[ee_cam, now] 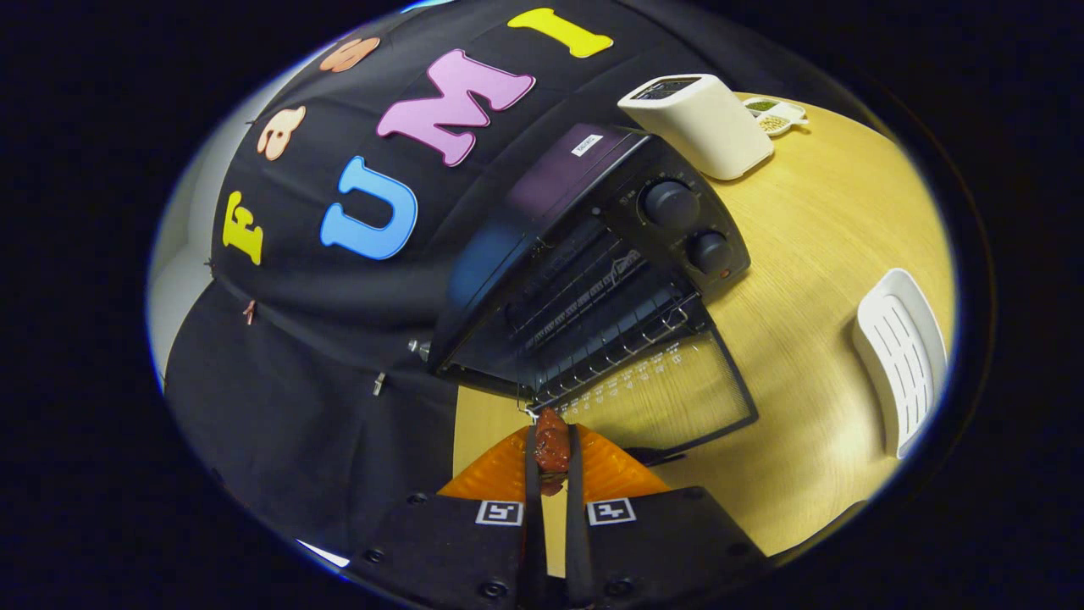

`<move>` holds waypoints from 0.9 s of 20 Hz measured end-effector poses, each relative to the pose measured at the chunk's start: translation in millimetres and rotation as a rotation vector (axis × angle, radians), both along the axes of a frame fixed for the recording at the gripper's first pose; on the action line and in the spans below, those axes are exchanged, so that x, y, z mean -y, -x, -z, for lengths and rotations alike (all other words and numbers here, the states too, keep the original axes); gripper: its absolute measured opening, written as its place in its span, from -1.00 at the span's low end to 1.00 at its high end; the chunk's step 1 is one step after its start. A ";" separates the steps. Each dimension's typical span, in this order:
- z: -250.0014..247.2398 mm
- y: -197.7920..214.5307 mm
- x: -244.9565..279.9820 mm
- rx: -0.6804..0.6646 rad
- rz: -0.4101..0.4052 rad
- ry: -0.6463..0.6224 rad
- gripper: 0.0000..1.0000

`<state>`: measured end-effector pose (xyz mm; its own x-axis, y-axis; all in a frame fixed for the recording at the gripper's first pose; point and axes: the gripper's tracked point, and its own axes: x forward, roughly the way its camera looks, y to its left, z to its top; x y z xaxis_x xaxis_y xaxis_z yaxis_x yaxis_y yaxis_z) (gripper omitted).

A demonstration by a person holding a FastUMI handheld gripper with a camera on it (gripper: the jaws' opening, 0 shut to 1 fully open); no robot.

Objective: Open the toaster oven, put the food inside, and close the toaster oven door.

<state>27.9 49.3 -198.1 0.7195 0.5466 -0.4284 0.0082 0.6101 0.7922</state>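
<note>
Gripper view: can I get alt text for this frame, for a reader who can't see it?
The tool is shut on a reddish piece of food, just short of the open toaster oven, whose glass door lies flat on the wooden table. A white toaster stands beyond the oven.

No wording can be read. The toaster oven, beyond the fingers, carries a small white sticker on its top, fine markings around its two knobs, and rows of tiny white print on its lowered glass door, all too small to make out. The gripper, its fingers pressed on a reddish piece of food, bears two black-and-white square markers behind the fingers.
</note>
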 end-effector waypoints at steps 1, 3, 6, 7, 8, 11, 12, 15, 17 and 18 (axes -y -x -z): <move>0.3 -10.2 -3.6 0.012 0.023 -0.013 -0.74; 2.3 -31.2 -10.0 0.032 0.067 -0.036 -0.75; 4.9 -56.0 -13.9 0.065 0.140 -0.063 -0.75; 6.0 -63.6 -13.2 0.076 0.174 -0.073 -0.74; 7.3 -72.2 -11.1 0.087 0.212 -0.082 -0.74; 13.3 -94.0 -5.7 0.106 0.341 -0.121 -0.74; 16.4 -100.1 -5.5 0.107 0.377 -0.134 -0.75; 30.2 -118.8 -11.6 0.096 0.442 -0.142 -0.74; 39.1 -125.7 -16.1 0.094 0.462 -0.115 -0.74; 38.4 -128.3 -16.2 0.107 0.474 -0.101 -0.73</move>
